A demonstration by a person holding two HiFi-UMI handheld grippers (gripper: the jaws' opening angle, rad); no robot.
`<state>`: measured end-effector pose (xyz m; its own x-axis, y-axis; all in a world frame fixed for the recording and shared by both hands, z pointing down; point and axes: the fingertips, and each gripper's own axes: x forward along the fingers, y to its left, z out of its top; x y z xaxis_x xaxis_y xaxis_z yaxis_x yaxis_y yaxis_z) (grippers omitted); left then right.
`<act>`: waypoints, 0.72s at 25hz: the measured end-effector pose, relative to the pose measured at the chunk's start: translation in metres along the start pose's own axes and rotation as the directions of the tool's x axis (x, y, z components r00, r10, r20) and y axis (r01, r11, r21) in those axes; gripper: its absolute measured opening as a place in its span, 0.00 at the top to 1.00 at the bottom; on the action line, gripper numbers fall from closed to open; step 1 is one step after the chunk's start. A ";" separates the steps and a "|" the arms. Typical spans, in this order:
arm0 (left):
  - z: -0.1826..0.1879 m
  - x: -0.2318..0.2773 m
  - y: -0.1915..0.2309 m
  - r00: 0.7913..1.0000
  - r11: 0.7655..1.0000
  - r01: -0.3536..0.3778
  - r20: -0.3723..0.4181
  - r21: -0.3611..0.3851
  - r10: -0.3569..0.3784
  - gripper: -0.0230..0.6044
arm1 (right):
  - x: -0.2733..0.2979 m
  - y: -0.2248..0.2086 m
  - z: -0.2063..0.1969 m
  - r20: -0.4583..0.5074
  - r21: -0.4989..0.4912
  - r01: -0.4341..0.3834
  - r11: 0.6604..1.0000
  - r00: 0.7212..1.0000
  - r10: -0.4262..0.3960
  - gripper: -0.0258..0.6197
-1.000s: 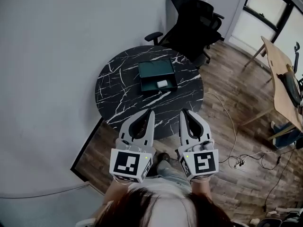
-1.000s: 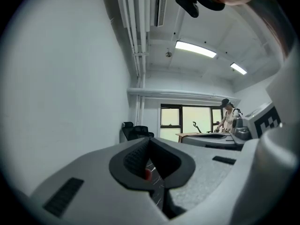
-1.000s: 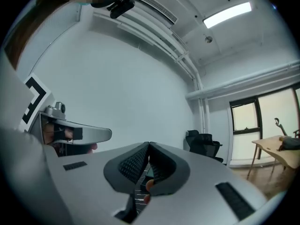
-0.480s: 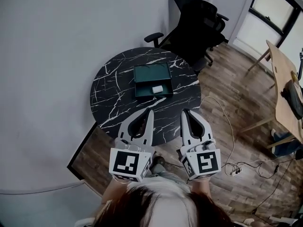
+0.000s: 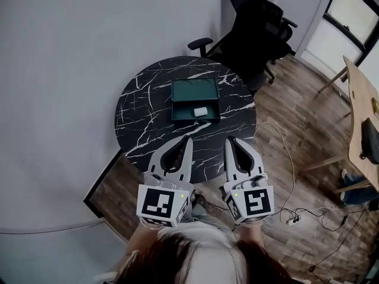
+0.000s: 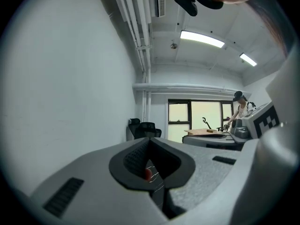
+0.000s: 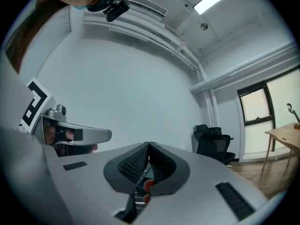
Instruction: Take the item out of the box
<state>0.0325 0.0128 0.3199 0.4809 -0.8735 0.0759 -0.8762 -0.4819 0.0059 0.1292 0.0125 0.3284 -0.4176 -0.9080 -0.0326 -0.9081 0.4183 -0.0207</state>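
Black marble veined with white made up the round bench (image 5: 148,120), and the dark green box (image 5: 194,90) stood open near its middle, well clear of every edge. The item (image 5: 201,111), a small white oblong, lay inside the nearer half of the box, toward its right side, with its long axis running across your view from left to right. Your left gripper (image 5: 188,139) and right gripper (image 5: 228,139) were side by side over the near rim of the bench, both held level and aimed toward the box, but well short of it. The fingers of each were pressed together at the tips with nothing between them, so neither hand held anything. The item lay ahead of you, between the two lines along which the grippers pointed, and a little closer to the left one. Either hand looked able to reach it. You would have needed to spread the fingers first, then come in over the box's near edge and close across the item's short width. The bench around the box was bare. The pale wall (image 5: 71,70) stood close on your left and the black office chairs (image 5: 254,28) beyond the far rim, none of it in the line of approach.
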 end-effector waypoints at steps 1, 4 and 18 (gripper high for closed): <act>-0.001 0.002 0.001 1.000 1.000 0.000 -0.002 0.000 0.000 0.95 | 0.003 0.000 -0.001 0.000 -0.002 -0.002 1.000 1.000 0.002 0.92; -0.002 0.009 0.008 1.000 1.000 0.000 -0.005 0.001 0.000 0.95 | 0.015 0.000 -0.001 0.004 -0.004 -0.021 1.000 1.000 0.021 0.92; -0.010 0.047 0.062 0.999 1.000 -0.007 -0.036 0.002 0.007 0.95 | 0.079 -0.004 -0.015 -0.012 -0.038 -0.002 0.999 1.000 0.002 0.92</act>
<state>0.0005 -0.0569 0.3336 0.4736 -0.8736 0.1122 -0.8793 -0.4763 0.0031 0.0996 -0.0616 0.3410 -0.4195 -0.9075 -0.0203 -0.9077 0.4192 0.0176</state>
